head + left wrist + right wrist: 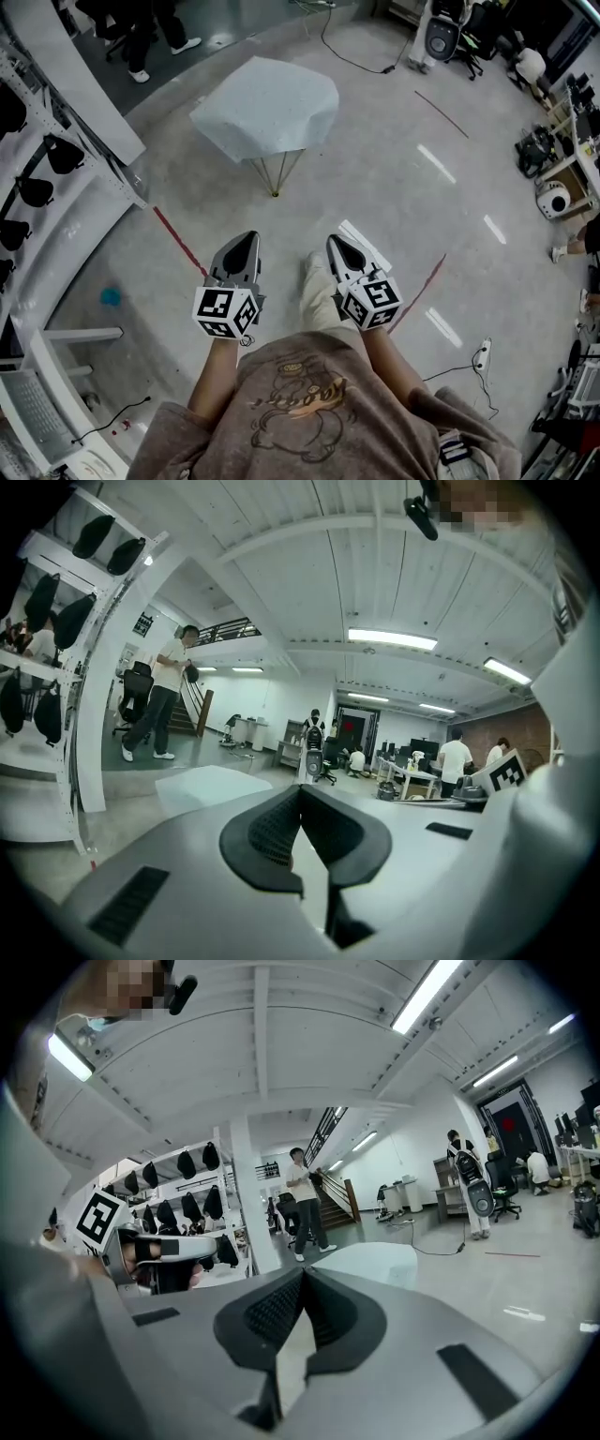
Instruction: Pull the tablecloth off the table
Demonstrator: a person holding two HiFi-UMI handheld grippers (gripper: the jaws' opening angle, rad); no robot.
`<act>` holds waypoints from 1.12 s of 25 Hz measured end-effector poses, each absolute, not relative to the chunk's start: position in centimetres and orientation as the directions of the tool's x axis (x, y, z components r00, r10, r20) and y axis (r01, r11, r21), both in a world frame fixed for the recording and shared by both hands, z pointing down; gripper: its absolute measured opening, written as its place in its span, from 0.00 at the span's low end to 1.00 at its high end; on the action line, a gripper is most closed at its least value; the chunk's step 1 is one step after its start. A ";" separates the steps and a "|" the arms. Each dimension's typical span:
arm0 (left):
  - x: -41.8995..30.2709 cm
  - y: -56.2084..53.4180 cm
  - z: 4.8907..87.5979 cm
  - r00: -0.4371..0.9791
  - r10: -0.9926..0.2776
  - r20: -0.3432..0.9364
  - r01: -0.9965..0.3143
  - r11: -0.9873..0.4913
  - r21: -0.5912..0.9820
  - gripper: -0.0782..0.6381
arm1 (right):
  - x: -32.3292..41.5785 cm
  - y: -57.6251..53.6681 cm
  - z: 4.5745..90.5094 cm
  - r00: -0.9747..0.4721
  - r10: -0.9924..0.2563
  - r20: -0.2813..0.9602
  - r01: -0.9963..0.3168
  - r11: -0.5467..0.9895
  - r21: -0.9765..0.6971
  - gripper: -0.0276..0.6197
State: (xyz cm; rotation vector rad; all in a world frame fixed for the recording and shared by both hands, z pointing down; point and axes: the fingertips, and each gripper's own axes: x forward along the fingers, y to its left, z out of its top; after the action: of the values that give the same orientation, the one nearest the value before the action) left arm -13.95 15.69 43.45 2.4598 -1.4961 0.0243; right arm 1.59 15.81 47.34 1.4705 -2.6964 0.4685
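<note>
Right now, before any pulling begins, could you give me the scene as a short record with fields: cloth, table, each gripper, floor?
tablecloth: pale, draped over the whole top, edges hanging down
table: only thin legs show under the cloth
left gripper: jaws together, nothing between them, apart from the cloth
right gripper: jaws together, nothing between them, apart from the cloth
floor: grey, with a red line and a small teal thing at the left
</note>
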 end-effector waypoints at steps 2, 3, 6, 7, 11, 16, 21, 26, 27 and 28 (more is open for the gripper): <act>-13.0 13.4 43.4 0.465 -0.872 0.152 -0.877 -0.430 0.213 0.13 | 2.8 13.3 47.4 -0.553 -0.815 0.172 -0.825 0.507 -0.250 0.05; -12.5 12.2 43.4 0.462 -0.873 0.153 -0.878 -0.428 0.212 0.13 | 3.3 12.0 47.4 -0.555 -0.814 0.171 -0.823 0.507 -0.254 0.05; -11.4 8.4 43.0 0.452 -0.877 0.161 -0.884 -0.417 0.210 0.13 | 4.5 7.8 47.2 -0.564 -0.809 0.167 -0.815 0.512 -0.273 0.05; -11.1 7.1 42.9 0.448 -0.879 0.165 -0.887 -0.413 0.209 0.13 | 4.7 6.3 47.1 -0.569 -0.805 0.166 -0.810 0.516 -0.277 0.05; -10.3 1.9 41.9 0.420 -0.892 0.168 -0.900 -0.386 0.202 0.13 | 5.0 0.5 46.1 -0.605 -0.782 0.151 -0.784 0.552 -0.283 0.05; -9.3 -4.3 41.0 0.362 -0.916 0.172 -0.924 -0.329 0.194 0.13 | 5.9 -6.1 45.1 -0.653 -0.744 0.144 -0.748 0.604 -0.275 0.05; -8.6 -8.5 40.9 0.312 -0.932 0.187 -0.942 -0.278 0.186 0.13 | 7.7 -11.1 45.4 -0.667 -0.726 0.168 -0.740 0.617 -0.267 0.05; -8.3 -11.1 40.8 0.255 -0.946 0.200 -0.959 -0.221 0.180 0.13 | 8.3 -15.0 45.3 -0.710 -0.683 0.172 -0.700 0.660 -0.274 0.05; -8.4 -11.5 40.8 0.246 -0.948 0.202 -0.961 -0.212 0.176 0.13 | 8.0 -15.6 45.3 -0.718 -0.675 0.171 -0.693 0.667 -0.274 0.05; -8.6 -11.8 40.8 0.238 -0.950 0.204 -0.963 -0.204 0.173 0.13 | 7.7 -16.0 45.3 -0.723 -0.670 0.169 -0.687 0.672 -0.278 0.05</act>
State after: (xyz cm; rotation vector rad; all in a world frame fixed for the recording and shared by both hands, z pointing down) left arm -8.63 -11.79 40.79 2.2502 -1.7894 0.0759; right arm 7.67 -16.01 45.32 1.1467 -2.8242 0.5021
